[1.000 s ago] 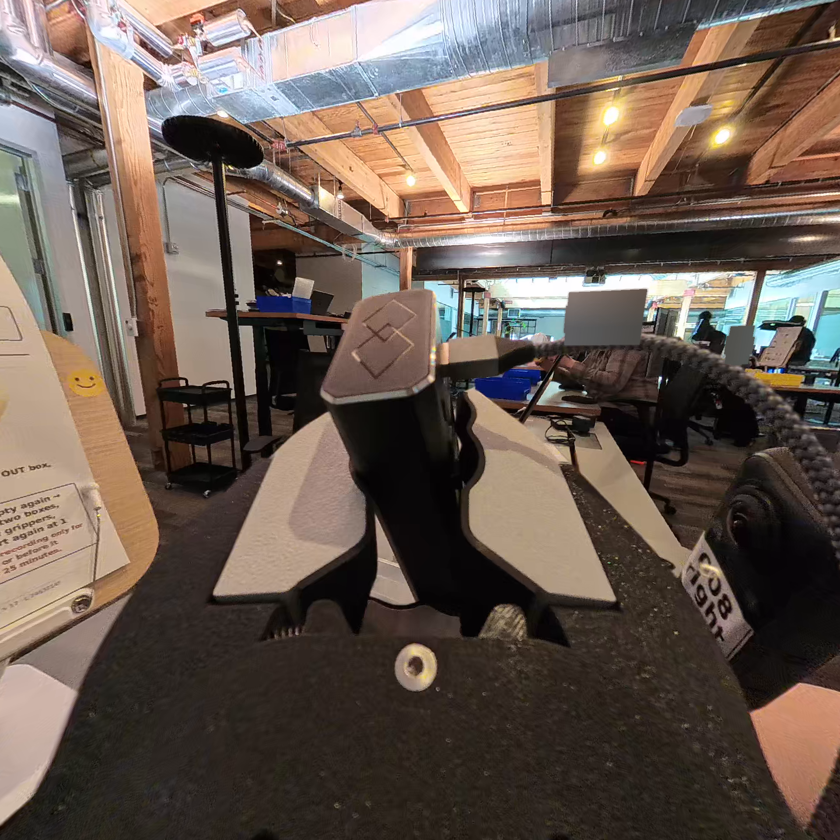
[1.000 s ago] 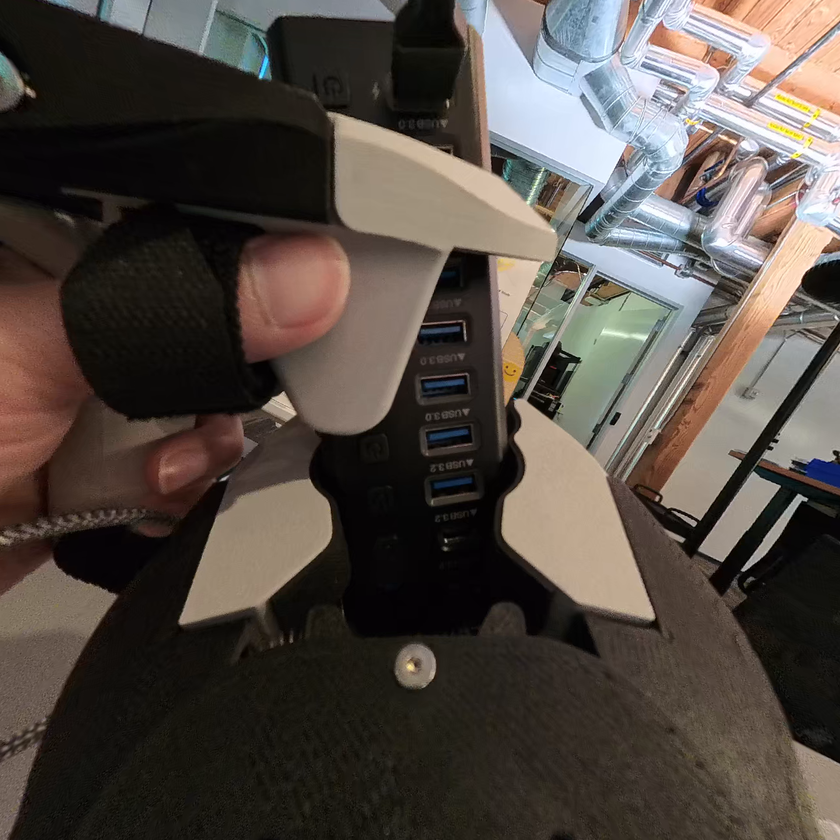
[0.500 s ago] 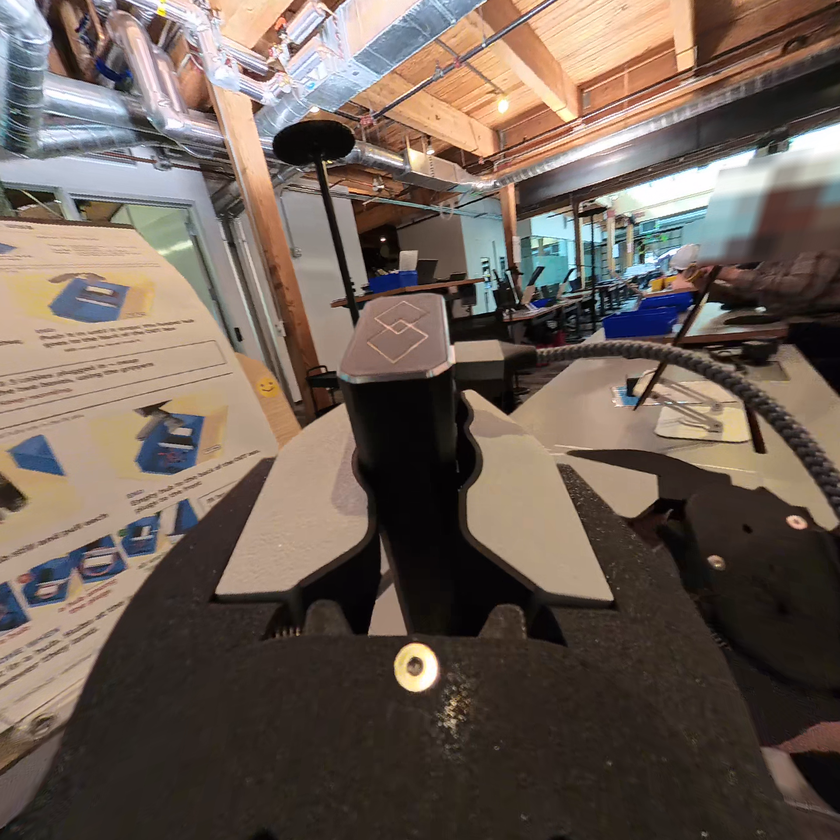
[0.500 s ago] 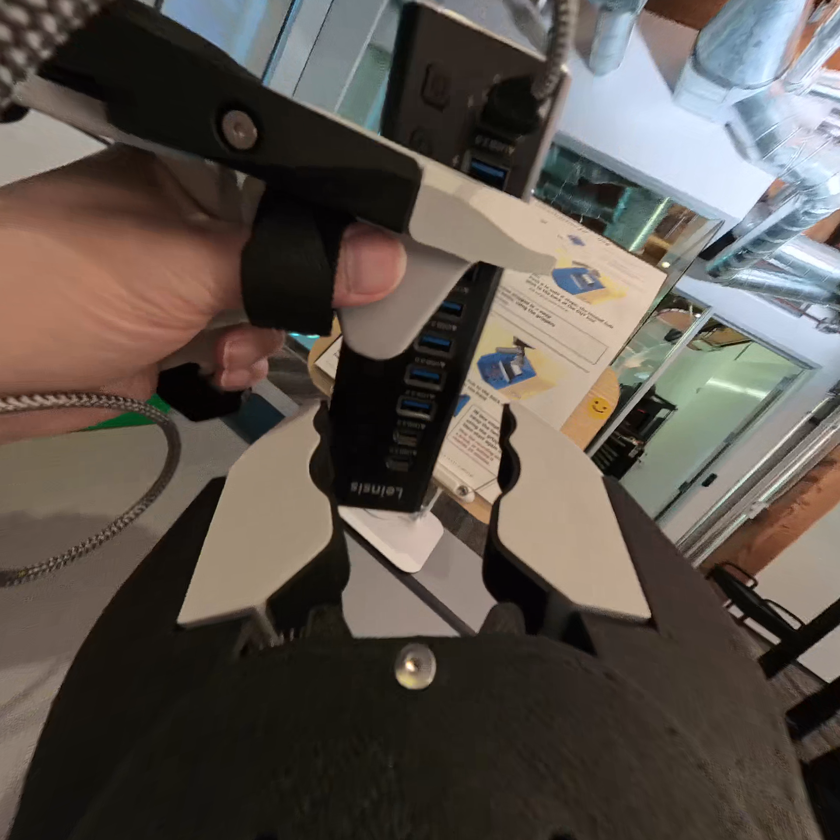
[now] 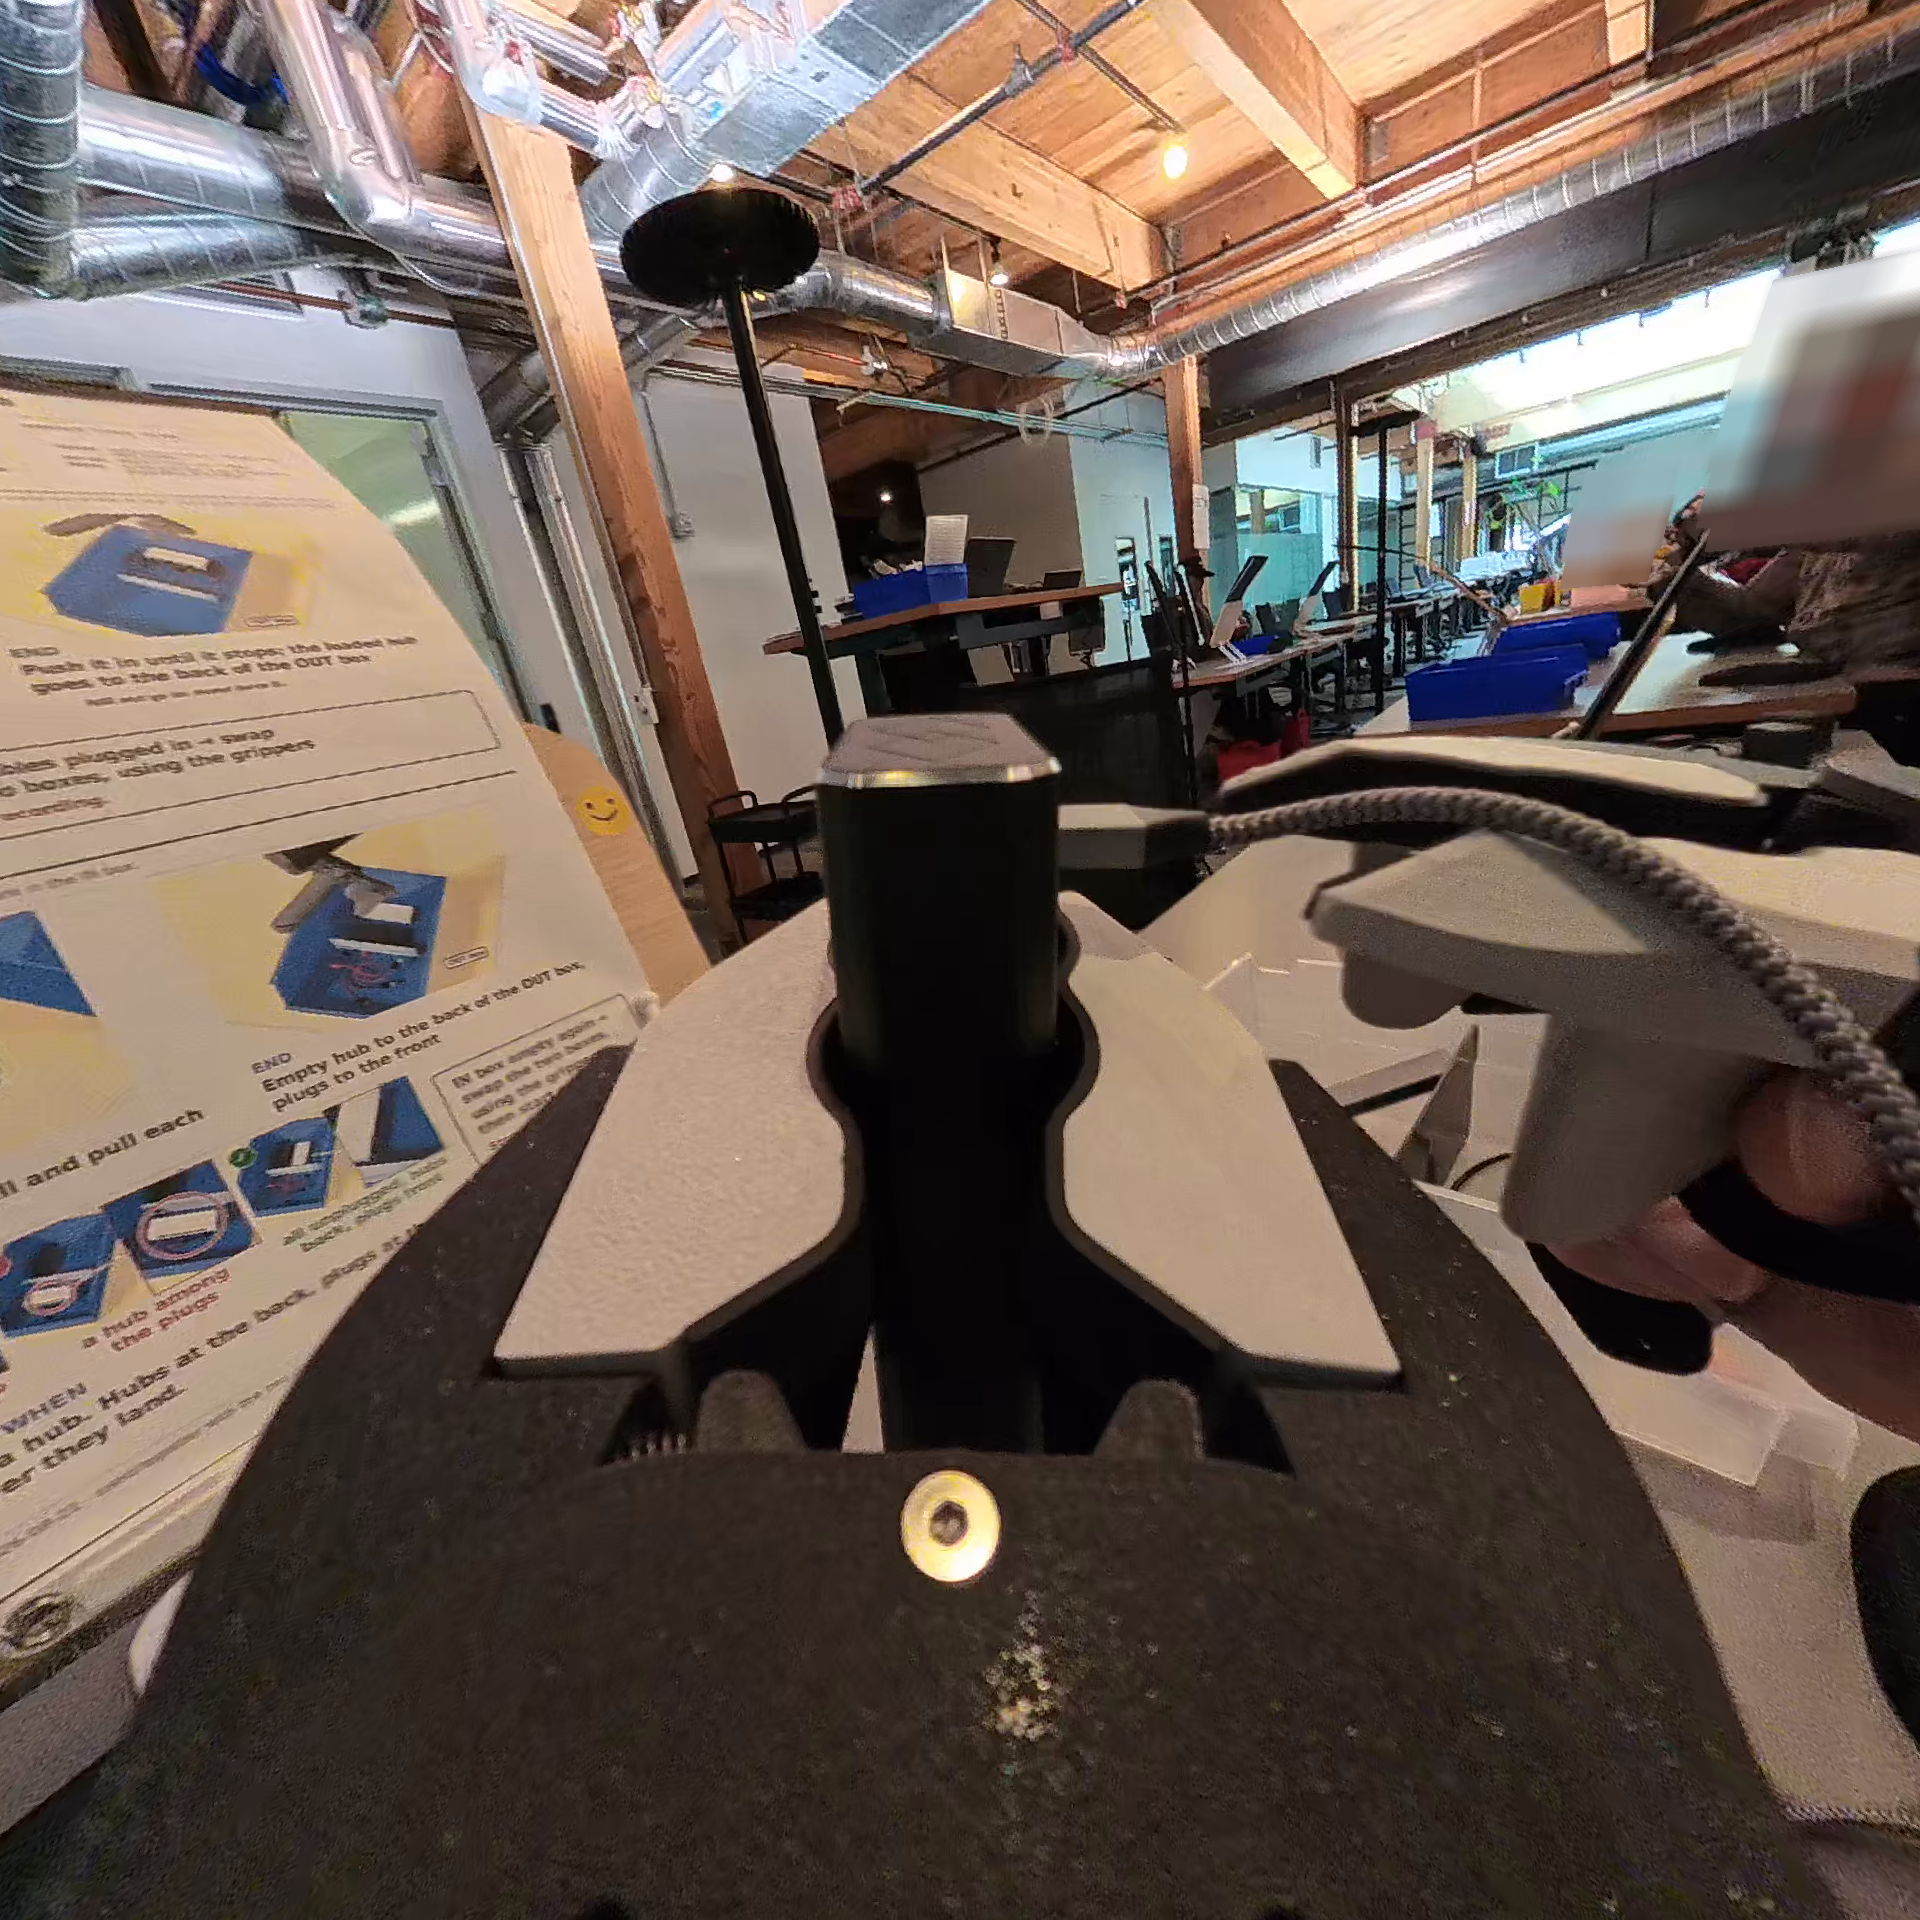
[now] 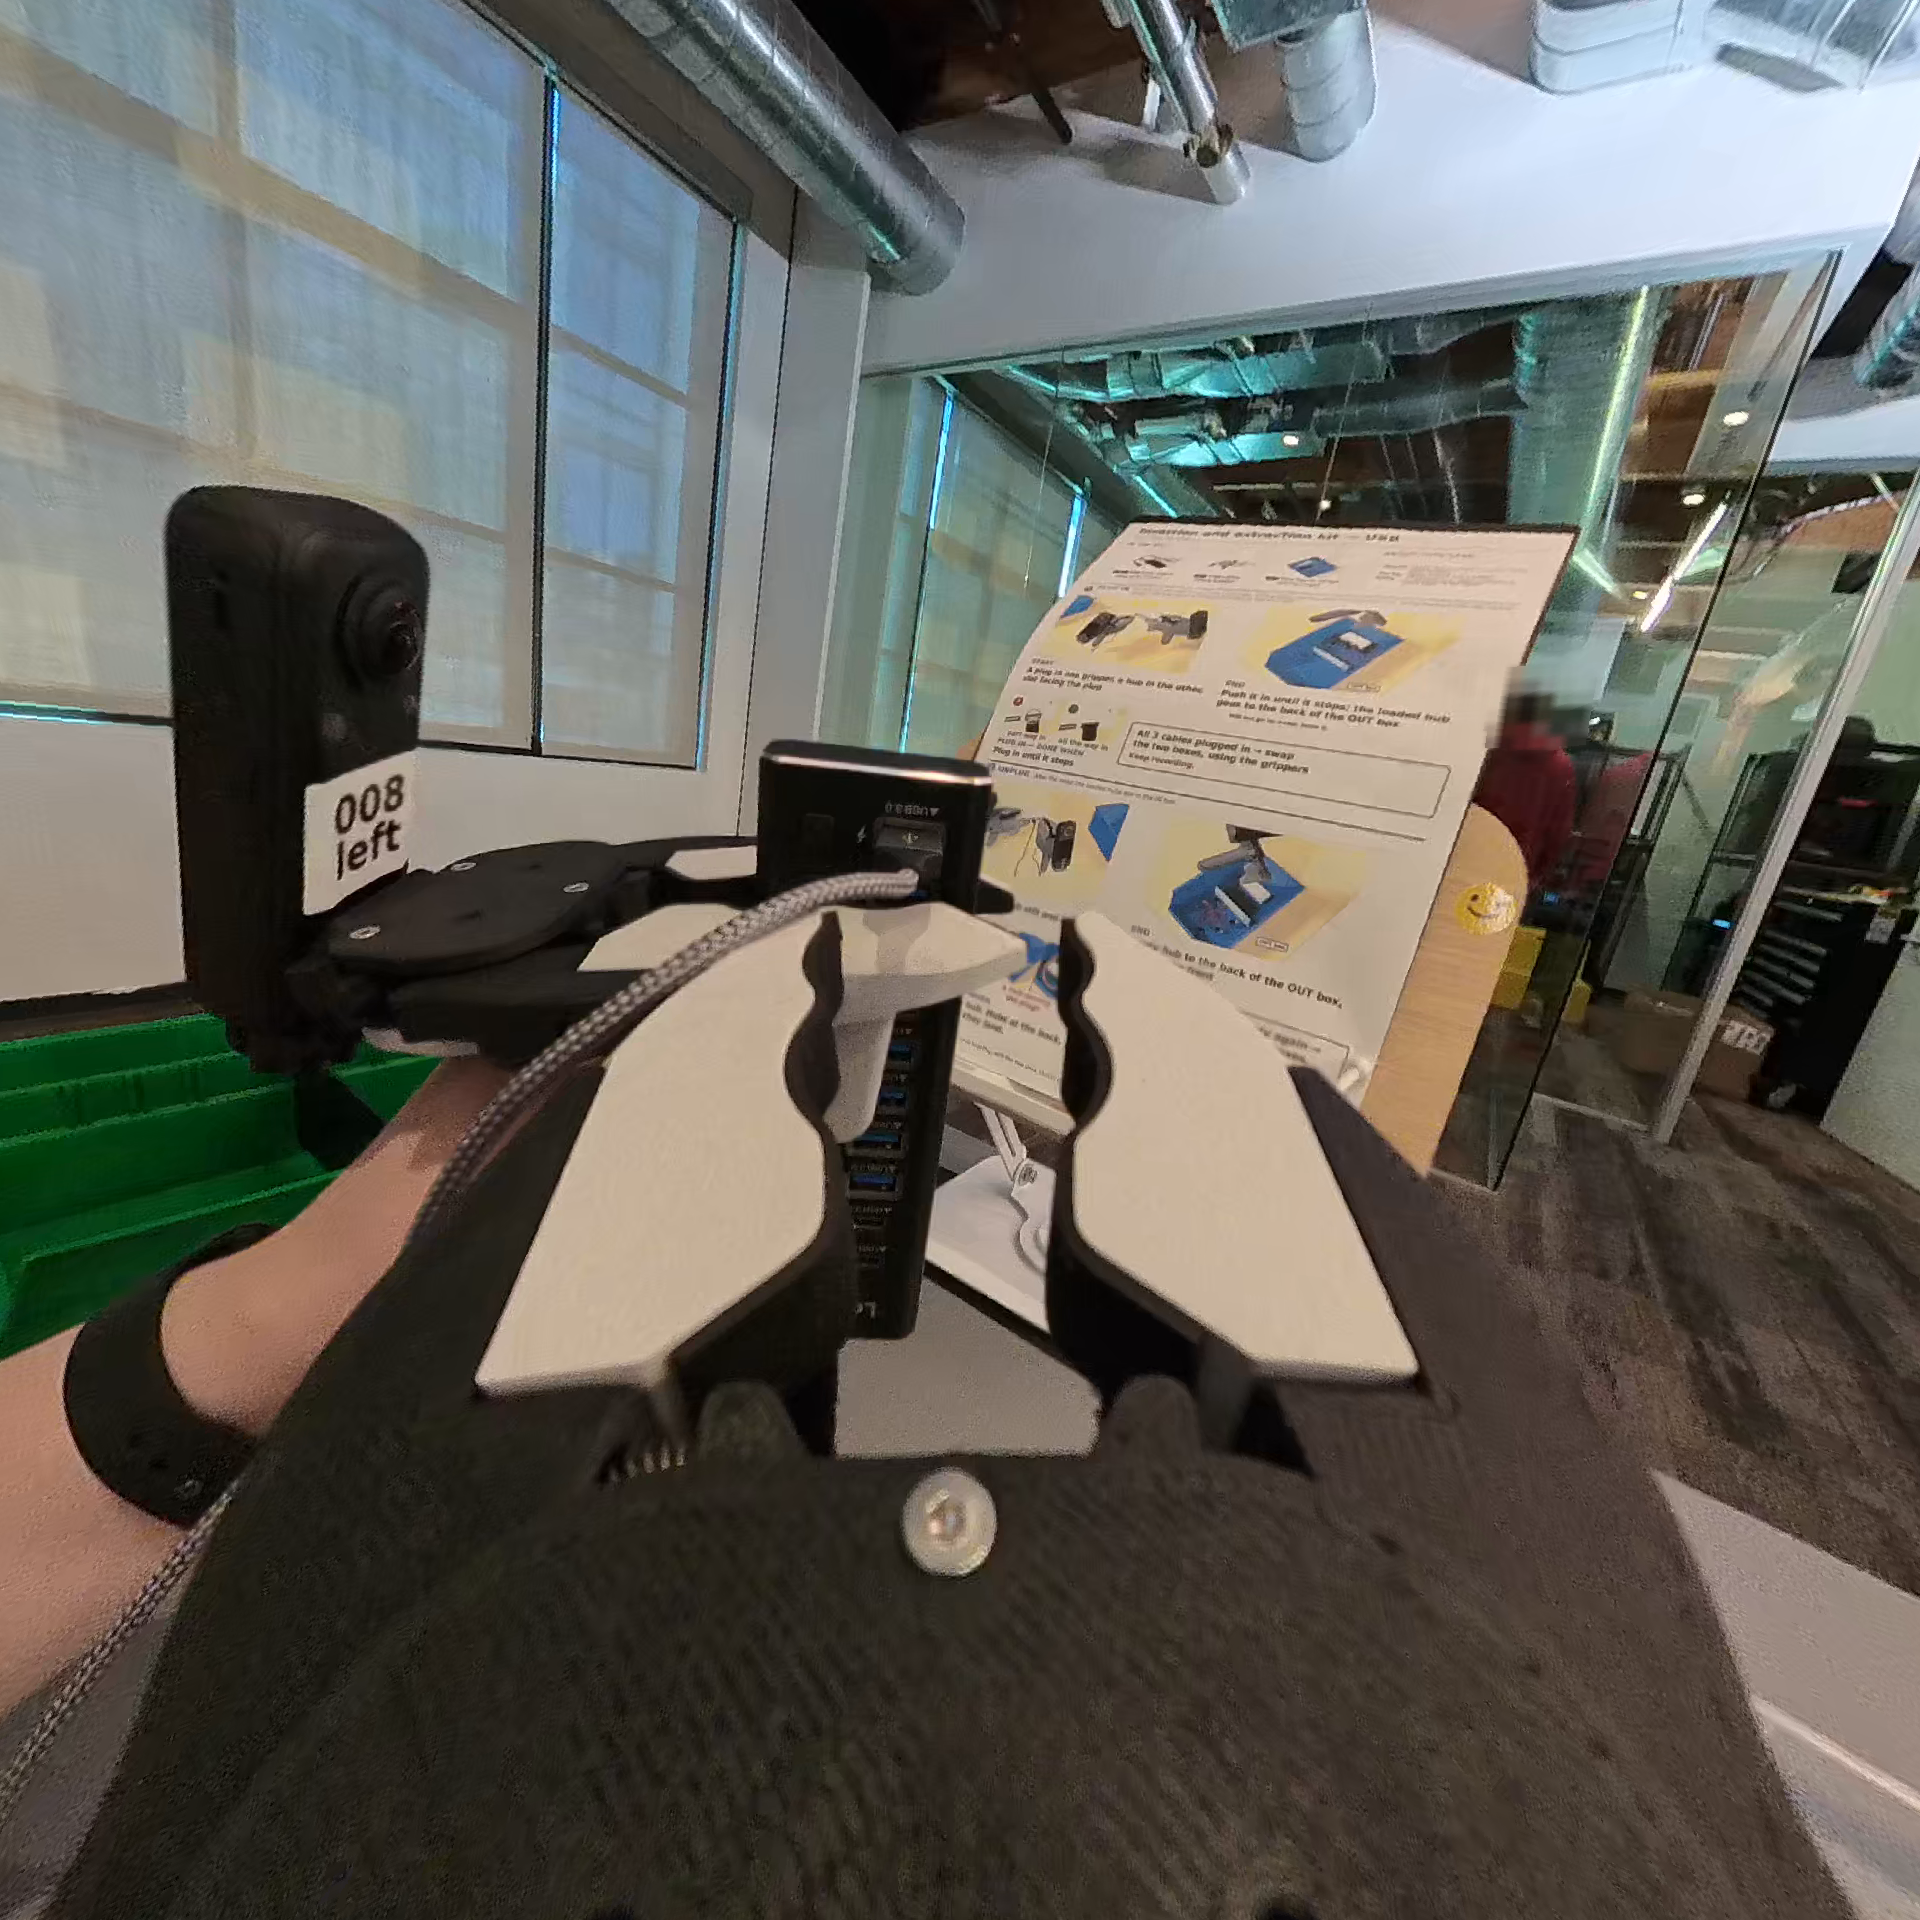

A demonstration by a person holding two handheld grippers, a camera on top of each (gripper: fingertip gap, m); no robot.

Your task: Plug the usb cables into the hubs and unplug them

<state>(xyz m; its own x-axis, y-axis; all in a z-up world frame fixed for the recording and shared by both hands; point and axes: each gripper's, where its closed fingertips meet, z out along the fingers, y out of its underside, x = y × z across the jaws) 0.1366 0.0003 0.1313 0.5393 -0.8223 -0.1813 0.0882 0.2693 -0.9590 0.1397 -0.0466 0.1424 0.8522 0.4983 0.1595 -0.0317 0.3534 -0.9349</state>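
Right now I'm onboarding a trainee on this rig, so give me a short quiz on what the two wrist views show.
1. True or false: the left hand-held gripper is shut on the upright black USB hub.
2. What is plugged into the hub near its top? A) a braided grey cable B) a flat white cable C) nothing
3. Fill in: the right hand-held gripper has its jaws ____.

Key: 1 true; 2 A; 3 open.

Left gripper (image 5: 951,1029) fingers clamped, pointing up; right gripper (image 6: 945,1039) fingers apart.
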